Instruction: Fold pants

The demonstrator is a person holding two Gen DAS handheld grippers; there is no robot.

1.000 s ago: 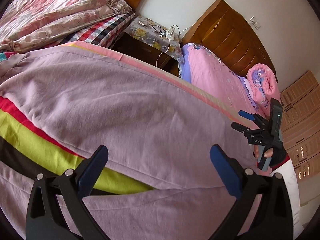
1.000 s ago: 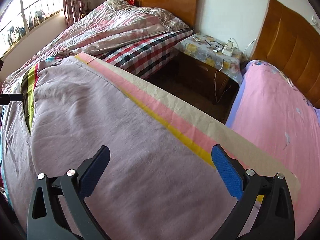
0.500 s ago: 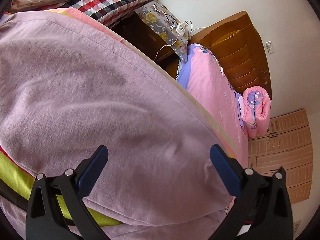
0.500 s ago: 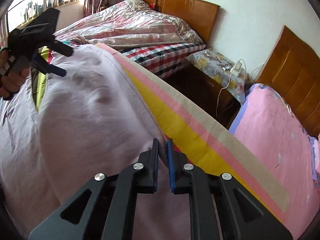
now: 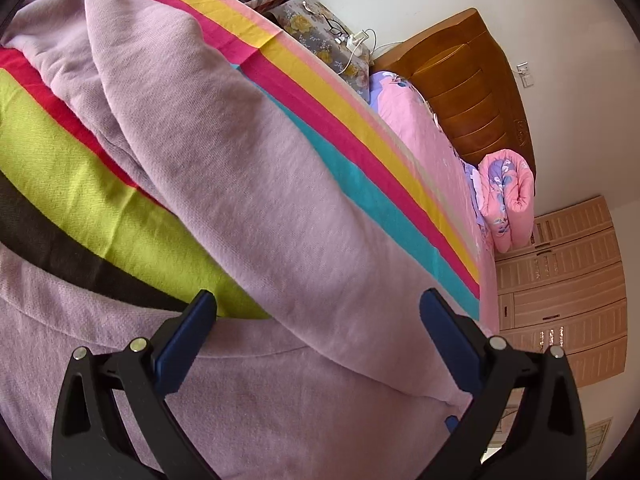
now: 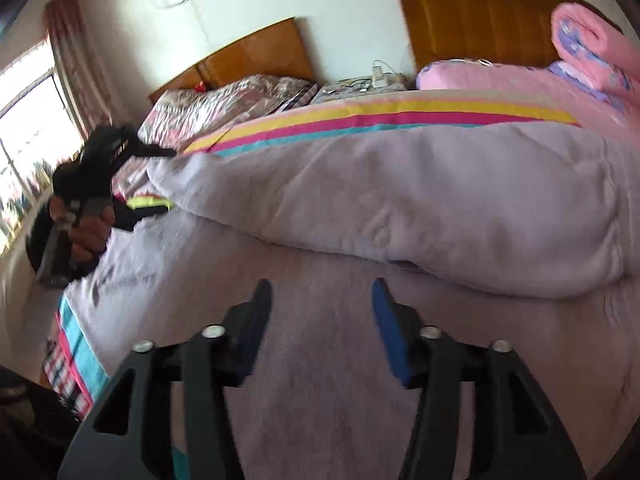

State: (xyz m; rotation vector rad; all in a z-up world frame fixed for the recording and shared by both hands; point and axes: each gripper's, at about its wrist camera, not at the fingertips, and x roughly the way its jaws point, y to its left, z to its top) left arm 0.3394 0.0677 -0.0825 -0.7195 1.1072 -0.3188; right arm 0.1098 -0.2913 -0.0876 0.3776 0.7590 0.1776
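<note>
At the bottom of the left wrist view, the left hand-held gripper (image 5: 316, 320) stands with its jaws spread wide, holding nothing, above the lilac pants (image 5: 248, 184). One pant leg runs diagonally from upper left to lower right over the striped sheet (image 5: 348, 136) on the bed. Low in the right wrist view, the right hand-held gripper (image 6: 322, 304) is likewise parted and empty above the pants, whose folded leg crosses mid-frame.
</note>
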